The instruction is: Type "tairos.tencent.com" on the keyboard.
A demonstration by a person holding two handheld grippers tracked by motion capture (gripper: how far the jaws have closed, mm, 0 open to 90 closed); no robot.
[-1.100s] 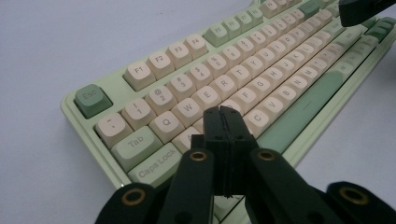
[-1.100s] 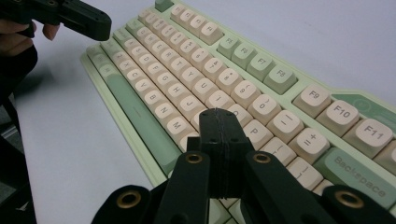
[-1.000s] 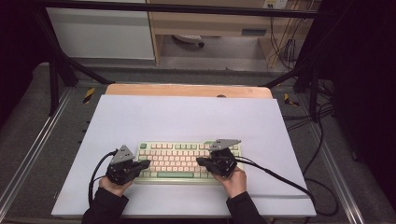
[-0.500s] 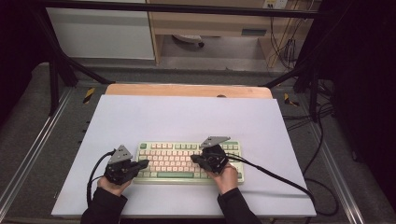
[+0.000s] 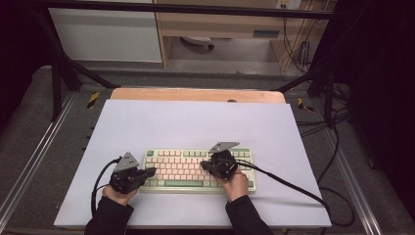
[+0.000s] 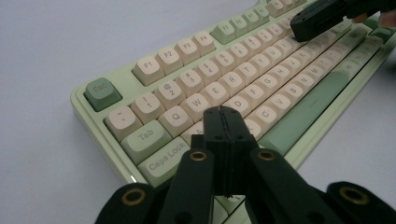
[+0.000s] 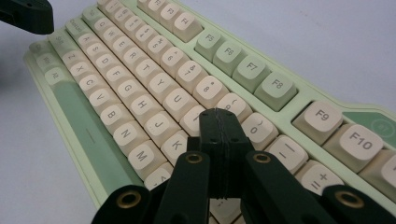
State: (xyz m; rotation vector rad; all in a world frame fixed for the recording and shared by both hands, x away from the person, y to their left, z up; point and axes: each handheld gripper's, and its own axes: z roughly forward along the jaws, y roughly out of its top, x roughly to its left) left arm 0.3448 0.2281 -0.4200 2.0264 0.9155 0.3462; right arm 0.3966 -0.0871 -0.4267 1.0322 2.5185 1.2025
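Lab: framed rig (image 5: 63, 73), trailing cables (image 5: 298, 49)

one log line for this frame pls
left gripper: shut, over keyboard left end | right gripper: shut, over right-half keys | held: nothing

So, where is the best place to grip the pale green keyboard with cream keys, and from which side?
Probably at its short ends, one gripper per end. The pale green keyboard with cream keys lies flat and is long, so its thin bare rim beside Esc gives the jaws an edge. Both the left gripper and the right gripper are shut, so they must open first.
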